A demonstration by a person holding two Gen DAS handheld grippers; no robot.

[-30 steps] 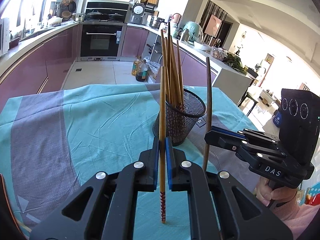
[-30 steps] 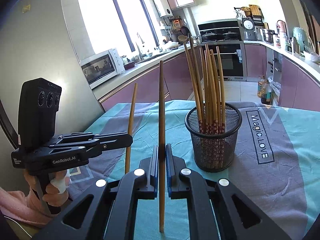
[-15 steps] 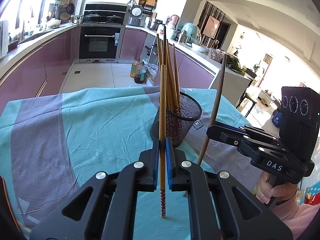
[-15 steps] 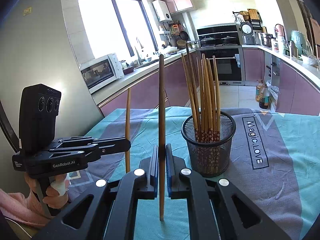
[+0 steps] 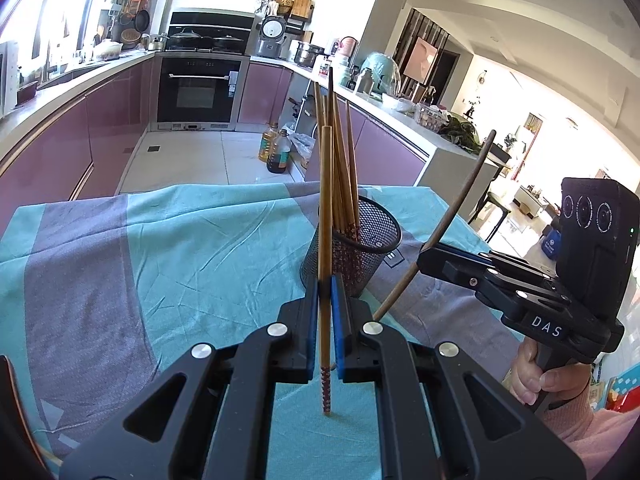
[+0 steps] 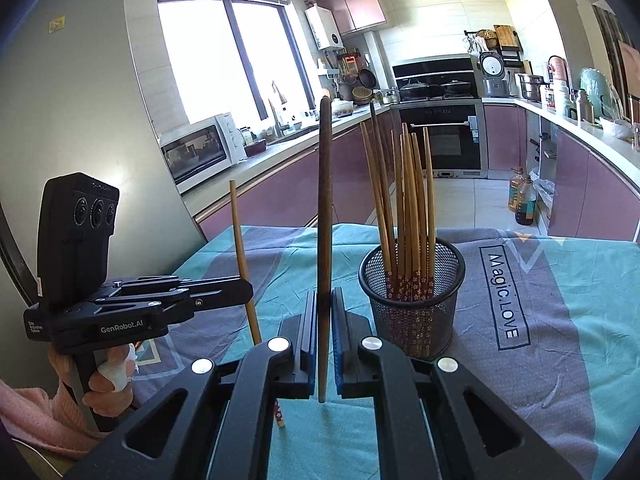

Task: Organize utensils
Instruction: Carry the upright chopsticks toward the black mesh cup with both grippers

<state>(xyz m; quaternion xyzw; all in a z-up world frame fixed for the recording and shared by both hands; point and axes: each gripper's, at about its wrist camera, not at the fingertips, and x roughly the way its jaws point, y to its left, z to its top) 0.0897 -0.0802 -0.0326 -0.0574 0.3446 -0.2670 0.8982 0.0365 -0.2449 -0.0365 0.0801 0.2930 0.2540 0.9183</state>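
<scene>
A black mesh cup [image 5: 352, 248] stands on the teal and grey tablecloth [image 5: 180, 256] and holds several wooden chopsticks [image 6: 408, 208]. It also shows in the right wrist view [image 6: 412, 304]. My left gripper [image 5: 325, 320] is shut on a light wooden chopstick [image 5: 325, 216], held upright just in front of the cup. My right gripper [image 6: 325, 332] is shut on a dark brown chopstick [image 6: 325, 200], held upright left of the cup. In the left wrist view the right gripper [image 5: 424, 258] holds the dark chopstick [image 5: 452, 216] tilted. The left gripper [image 6: 244, 290] shows at left in the right wrist view.
The tablecloth's far edge drops to the kitchen floor, where oil bottles [image 5: 276, 152] stand. Purple cabinets and an oven [image 5: 200, 92] line the back. A microwave [image 6: 200, 152] sits on the counter at left.
Both grippers have lifted and pulled back a little from the cup. In the left wrist view the dark chopstick has gone from upright to leaning right.
</scene>
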